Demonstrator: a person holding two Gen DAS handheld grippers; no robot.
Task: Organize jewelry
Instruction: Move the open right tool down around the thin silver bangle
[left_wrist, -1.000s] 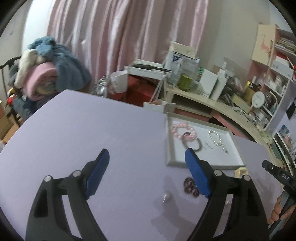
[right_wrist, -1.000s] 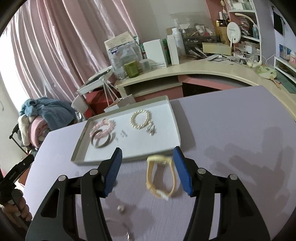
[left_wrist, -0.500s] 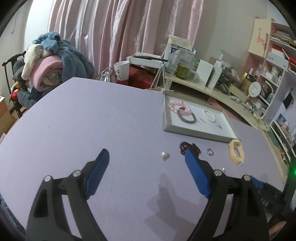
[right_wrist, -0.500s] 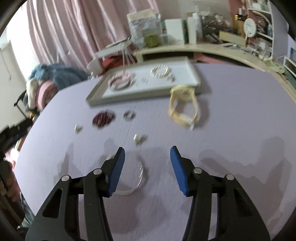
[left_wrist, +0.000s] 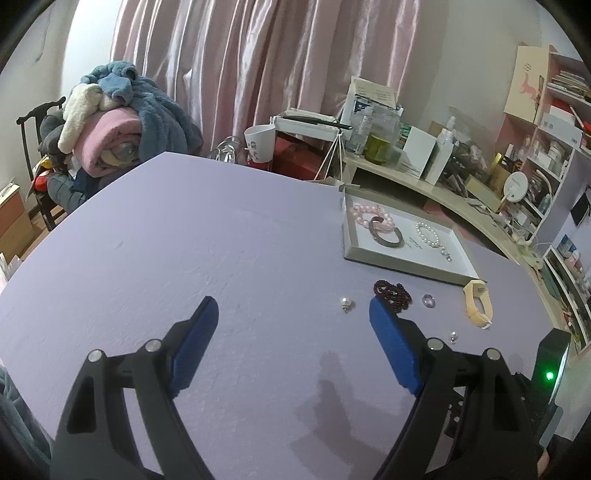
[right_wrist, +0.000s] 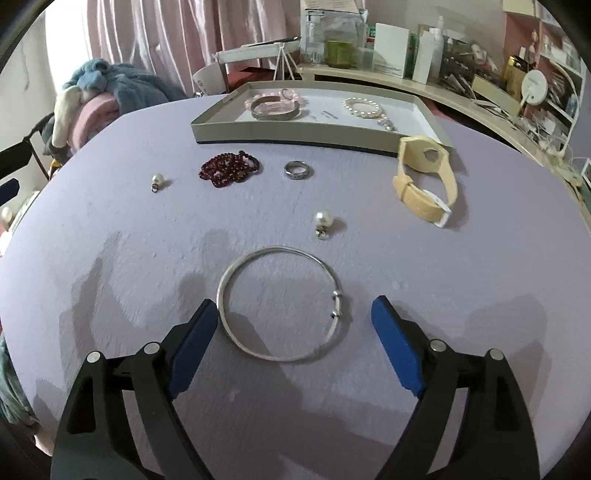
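Note:
A grey tray (right_wrist: 280, 134) (left_wrist: 400, 264) at the far side of the purple table holds a pink bead bracelet (right_wrist: 291, 96), a metal cuff (right_wrist: 275, 110) and a pearl bracelet (right_wrist: 362, 108). Loose on the table lie a silver bangle (right_wrist: 225, 293), a dark red bead bracelet (right_wrist: 227, 170), a ring (right_wrist: 297, 170), two pearl charms (right_wrist: 323, 219) (right_wrist: 158, 181) and a cream watch band (right_wrist: 424, 184). My right gripper (right_wrist: 293, 332) is open and empty, its fingers on either side of the bangle. My left gripper (left_wrist: 291, 336) is open and empty over bare table.
A curved desk (right_wrist: 461, 96) crowded with boxes and bottles runs behind the table. A chair piled with blankets (left_wrist: 110, 122) stands at the far left. Pink curtains hang behind. A shelf unit (left_wrist: 554, 147) is on the right.
Both grippers have drawn back from the tray toward the near side of the table. The right gripper has come down so the silver bangle lies between its fingers. Both stay open.

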